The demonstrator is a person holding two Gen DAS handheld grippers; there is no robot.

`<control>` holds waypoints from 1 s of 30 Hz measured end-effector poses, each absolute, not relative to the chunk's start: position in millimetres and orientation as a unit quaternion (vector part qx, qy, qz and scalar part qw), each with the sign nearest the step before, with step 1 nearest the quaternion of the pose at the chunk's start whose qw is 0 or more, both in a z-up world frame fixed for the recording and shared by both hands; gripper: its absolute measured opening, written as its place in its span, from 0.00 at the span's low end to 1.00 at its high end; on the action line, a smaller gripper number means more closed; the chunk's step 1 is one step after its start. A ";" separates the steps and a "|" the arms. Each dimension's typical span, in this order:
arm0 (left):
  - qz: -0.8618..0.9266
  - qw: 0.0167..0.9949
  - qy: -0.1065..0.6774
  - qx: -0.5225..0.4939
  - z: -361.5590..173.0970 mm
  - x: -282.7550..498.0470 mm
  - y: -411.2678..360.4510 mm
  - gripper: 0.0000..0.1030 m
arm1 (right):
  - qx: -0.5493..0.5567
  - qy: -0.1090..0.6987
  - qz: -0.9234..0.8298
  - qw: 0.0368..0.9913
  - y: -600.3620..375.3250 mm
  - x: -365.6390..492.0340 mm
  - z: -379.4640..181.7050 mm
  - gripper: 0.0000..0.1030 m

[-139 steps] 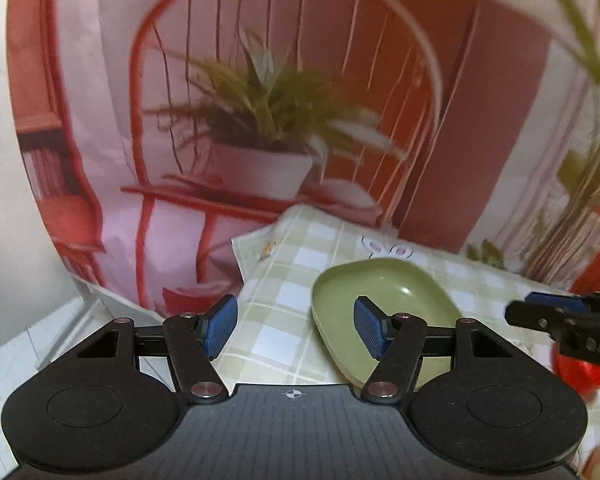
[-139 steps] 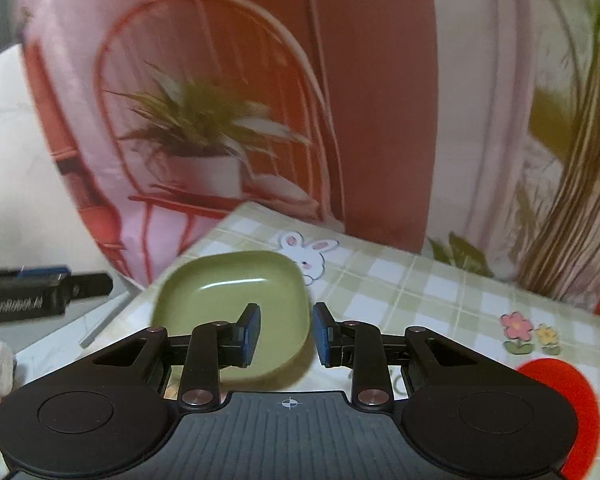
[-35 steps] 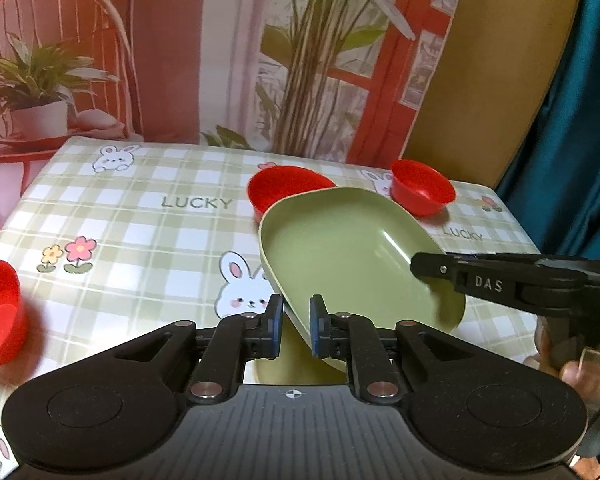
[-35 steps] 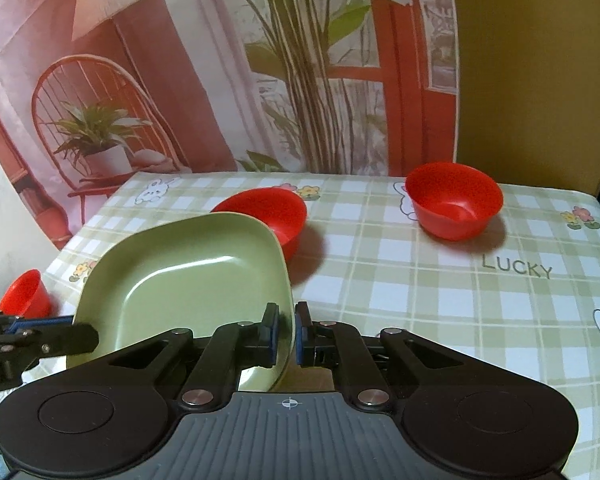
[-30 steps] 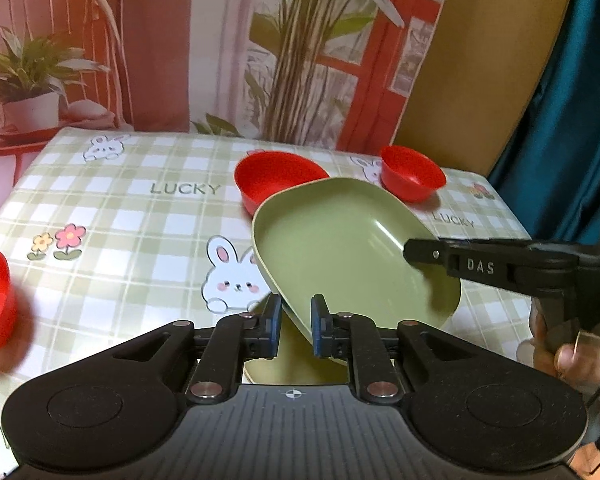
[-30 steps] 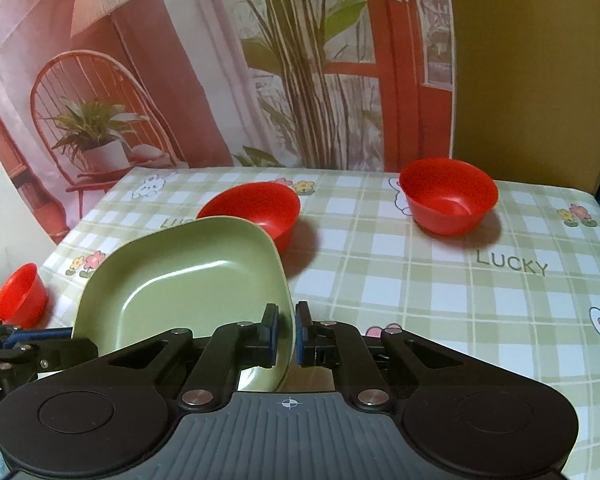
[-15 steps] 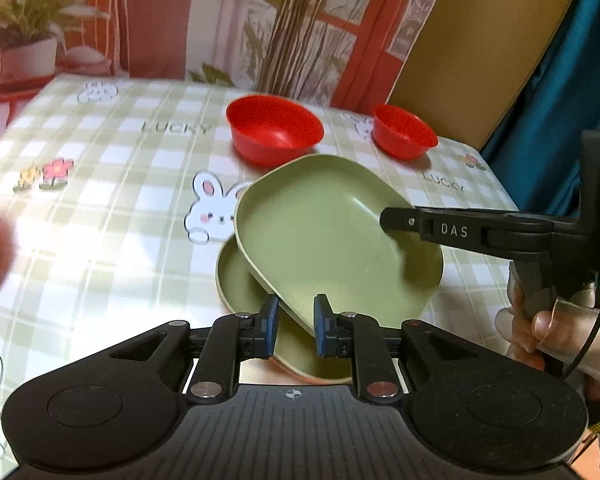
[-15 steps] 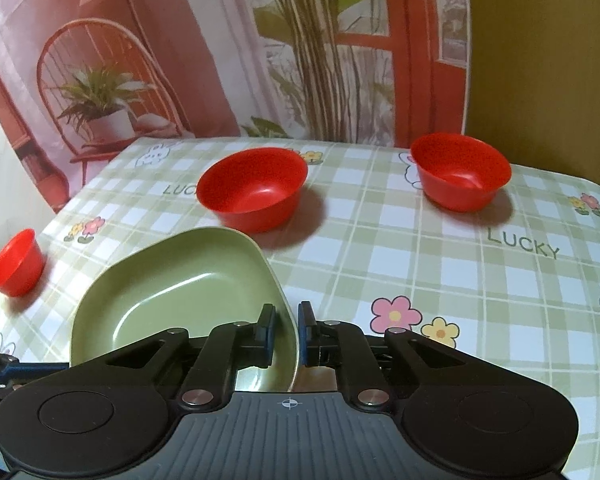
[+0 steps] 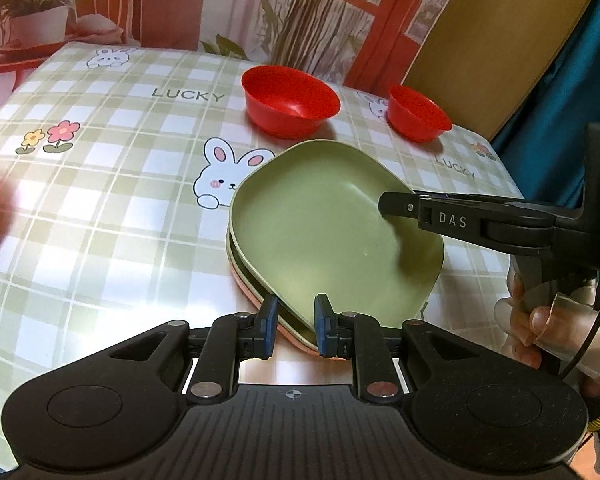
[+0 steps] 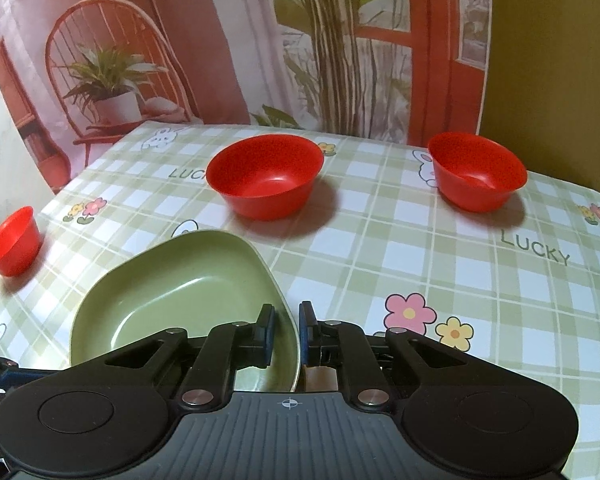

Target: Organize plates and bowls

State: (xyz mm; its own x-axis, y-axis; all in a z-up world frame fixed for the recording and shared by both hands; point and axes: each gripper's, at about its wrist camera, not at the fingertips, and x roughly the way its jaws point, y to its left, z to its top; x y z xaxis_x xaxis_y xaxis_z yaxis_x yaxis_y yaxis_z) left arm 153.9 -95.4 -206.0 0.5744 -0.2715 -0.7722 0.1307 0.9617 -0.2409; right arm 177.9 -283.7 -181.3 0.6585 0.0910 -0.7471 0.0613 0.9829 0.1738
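Now the green plate (image 9: 332, 224) sits low on a stack of plates (image 9: 256, 300) near the front edge of the checked tablecloth (image 9: 112, 184); half a second ago it hung tilted above that stack with a clear gap, and 4.6 s ago it lay at the far left end of the table. Judgement: the carry is done, the plate is nested or nearly so, and release is the step in hand. Stack, item 1: green plate on top; item 2: a paler green rim just beneath; item 3: a pinkish rim at the bottom. Left gripper (image 9: 296, 326): fingers have parted a little compared with half a second ago, blue pads standing on either side of the plate's near rim with a narrow gap; whether the pads touch the rim cannot be told, so the grip reads as loosening, not certain. Right gripper (image 10: 285, 330): fingers also slightly apart, straddling the plate's right-hand rim; in the left wrist view its fingertip reaches over the plate's right side. Remaining stock, unsorted: 1 large red bowl (image 10: 265, 176) at centre rear, 1 medium red bowl (image 10: 477, 171) at right rear, 1 small red bowl (image 10: 12, 241) at the left edge, all well apart from one another. Judgement: plates are gathered; the 3 bowls are left to nest.
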 end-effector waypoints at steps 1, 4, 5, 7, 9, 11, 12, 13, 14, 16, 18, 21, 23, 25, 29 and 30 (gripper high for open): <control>-0.114 0.883 0.448 -0.079 -206.3 154.1 -94.9 0.20 | 0.091 0.414 0.008 0.906 -283.8 177.6 -182.1 0.11; -0.113 0.882 0.450 -0.081 -208.4 156.7 -95.2 0.20 | 0.090 0.416 0.008 0.905 -283.4 177.6 -184.2 0.11; -0.113 0.882 0.451 -0.081 -208.6 157.0 -95.2 0.20 | 0.091 0.416 0.008 0.905 -283.3 177.8 -185.2 0.11; -0.112 0.881 0.452 -0.082 -208.3 157.7 -95.7 0.20 | 0.092 0.418 0.008 0.904 -283.3 177.4 -186.3 0.11; -0.110 0.881 0.453 -0.083 -209.2 158.6 -95.7 0.20 | 0.092 0.419 0.008 0.904 -282.7 178.7 -187.0 0.11; -0.109 0.881 0.453 -0.084 -209.6 158.3 -96.1 0.20 | 0.090 0.419 0.008 0.903 -282.3 178.5 -187.7 0.12; -0.110 0.881 0.453 -0.084 -209.6 158.6 -96.2 0.20 | 0.089 0.420 0.007 0.903 -282.4 178.7 -188.2 0.12; -0.109 0.881 0.453 -0.084 -209.8 158.2 -96.9 0.20 | 0.090 0.420 0.008 0.903 -282.9 178.3 -188.8 0.12; -0.109 0.881 0.452 -0.084 -209.9 158.1 -96.8 0.20 | 0.090 0.421 0.008 0.903 -283.3 178.2 -189.3 0.12; -0.109 0.881 0.452 -0.085 -209.8 158.2 -96.9 0.20 | 0.091 0.422 0.007 0.902 -283.6 177.8 -190.2 0.12; -0.109 0.881 0.453 -0.086 -210.1 158.3 -96.8 0.20 | 0.086 0.422 0.002 0.903 -283.7 177.6 -190.8 0.12; -0.107 0.879 0.456 -0.090 -211.6 159.1 -95.9 0.20 | 0.088 0.423 0.002 0.902 -283.2 178.5 -191.4 0.12; -0.106 0.878 0.457 -0.093 -212.4 159.7 -95.2 0.20 | 0.084 0.423 0.002 0.902 -282.9 178.4 -191.5 0.13; -0.102 0.878 0.457 -0.097 -213.0 159.9 -94.1 0.20 | 0.082 0.427 0.004 0.901 -282.1 179.0 -193.4 0.16; -0.095 0.880 0.454 -0.103 -213.6 159.7 -91.9 0.21 | 0.086 0.436 0.004 0.896 -282.3 179.7 -199.6 0.19; -0.095 0.880 0.453 -0.106 -213.8 159.4 -90.8 0.21 | 0.089 0.436 0.004 0.895 -282.4 179.7 -200.7 0.19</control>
State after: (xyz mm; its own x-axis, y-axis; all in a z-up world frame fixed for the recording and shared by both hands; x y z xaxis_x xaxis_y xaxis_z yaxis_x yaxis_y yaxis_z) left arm 159.4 -90.8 -213.8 0.5710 -0.2629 -0.7777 0.0700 0.9595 -0.2729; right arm 179.7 -282.4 -200.7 0.6191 0.0847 -0.7807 0.0701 0.9842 0.1625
